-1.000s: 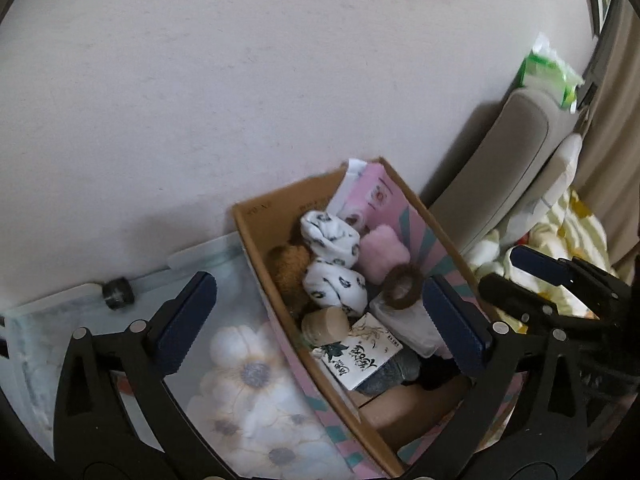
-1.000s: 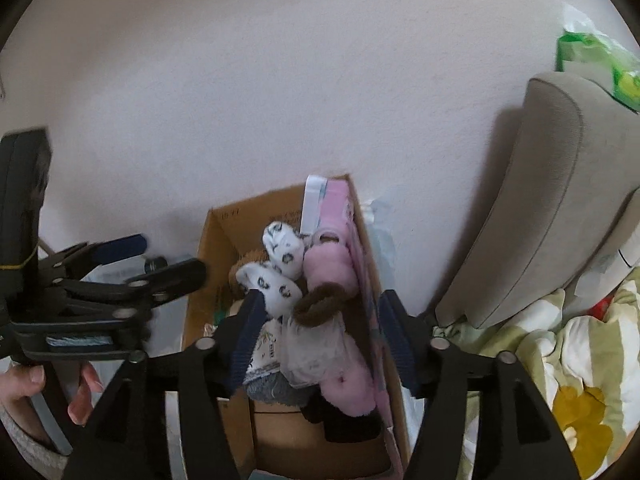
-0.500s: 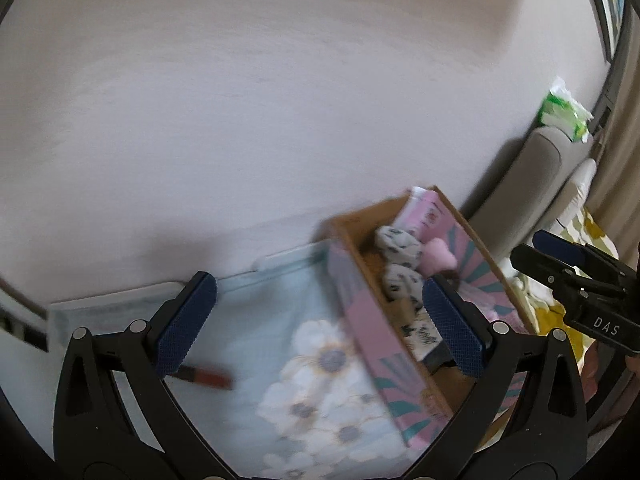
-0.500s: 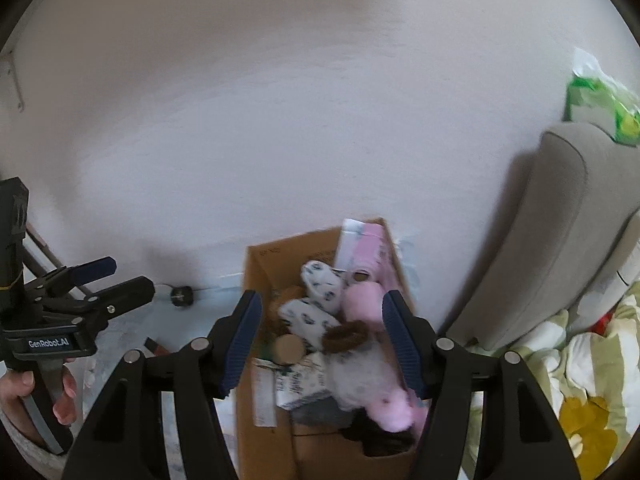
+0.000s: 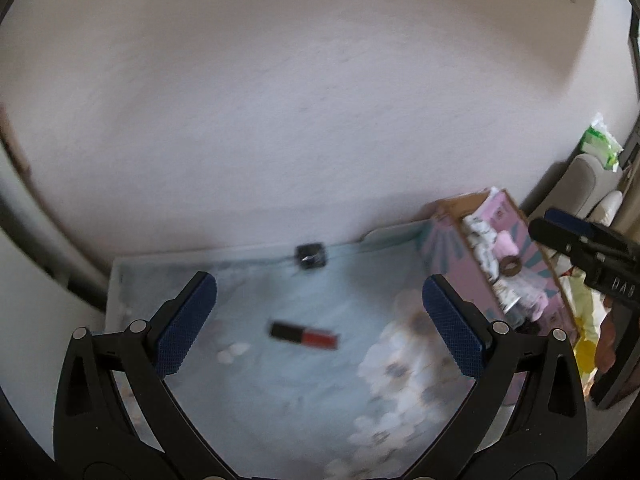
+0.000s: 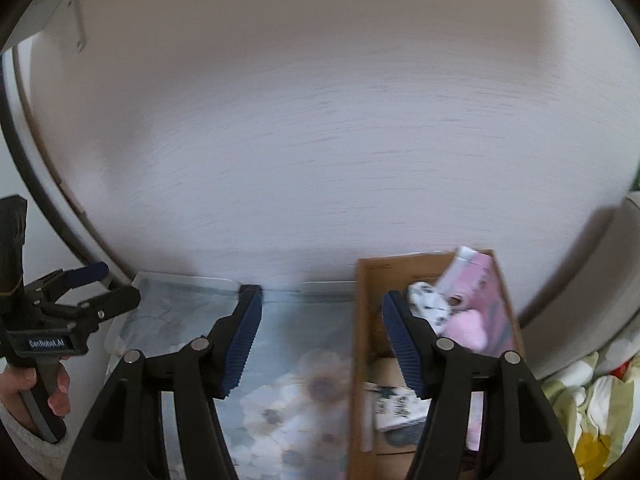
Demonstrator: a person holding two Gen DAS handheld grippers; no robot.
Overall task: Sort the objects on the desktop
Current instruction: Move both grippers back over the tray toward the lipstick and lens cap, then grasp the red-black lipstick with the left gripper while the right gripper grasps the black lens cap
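A red and black lipstick tube [image 5: 304, 334] lies on the pale blue floral mat [image 5: 280, 384], just beyond and between the fingers of my left gripper [image 5: 320, 324], which is open and empty. A small black cap-like object [image 5: 310, 256] sits at the mat's far edge. The pink-sided cardboard box [image 5: 452, 256] at the right holds spotted socks, pink fluffy items and a brown ring. My right gripper [image 6: 324, 338] is open and empty over the mat beside the box [image 6: 362, 320]. Each gripper shows in the other's view: the right gripper [image 5: 546, 220], the left gripper [image 6: 116, 282].
A white wall rises right behind the mat. A grey padded chair [image 6: 592, 280] stands right of the box, with a green packet [image 5: 600, 144] on top. Green and yellow floral bedding [image 6: 580, 400] lies at the far right. A hand [image 6: 52, 396] holds the left gripper's handle.
Both grippers have swung left away from the box. The box has slid to the right in both views, and the lipstick tube has come between the left gripper's fingers.
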